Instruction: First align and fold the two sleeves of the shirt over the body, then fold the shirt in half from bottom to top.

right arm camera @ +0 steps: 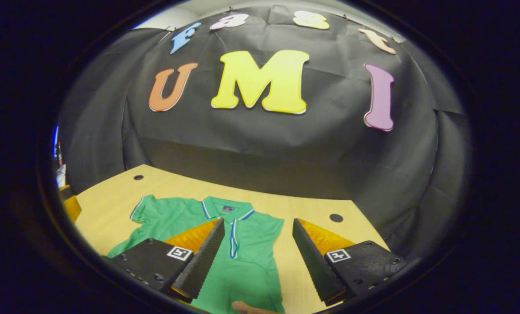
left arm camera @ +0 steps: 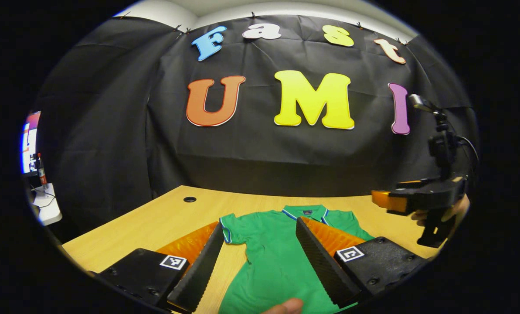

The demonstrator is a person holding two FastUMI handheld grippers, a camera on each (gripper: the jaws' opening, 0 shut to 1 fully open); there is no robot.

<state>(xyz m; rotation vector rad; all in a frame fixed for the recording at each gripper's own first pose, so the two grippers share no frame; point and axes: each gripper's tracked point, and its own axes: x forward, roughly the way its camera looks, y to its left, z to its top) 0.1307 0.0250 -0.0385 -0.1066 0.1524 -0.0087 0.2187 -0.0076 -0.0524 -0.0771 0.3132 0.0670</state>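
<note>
shirt (left arm camera: pixel 277 257), green with a striped-edge collar, lies flat on the wooden table (left arm camera: pixel 164 218), low in the middle of the left gripper view, collar toward the black cloth wall and hem toward the bottom edge, so its long axis runs near to far. at the very bottom of that view a fingertip (left arm camera: pixel 286 306) pokes in over the cloth. the left gripper (left arm camera: pixel 260 229) hangs above the shirt with its fingers spread wide and nothing between them; one finger covers part of the shirt's right shoulder. the sleeve (left arm camera: pixel 231 229) at left centre lies spread out sideways on the wood. farther off, at the right edge, the right gripper (left arm camera: pixel 416 200) is held in a hand (left arm camera: pixel 456 211) above the table; from here i cannot tell its gap. in the right gripper view its own fingers stand wide apart over the shirt's lower body, empty. past the collar (right arm camera: pixel 227 209), two round holes (right arm camera: pixel 336 217) sit in the tabletop near the wall.
</note>
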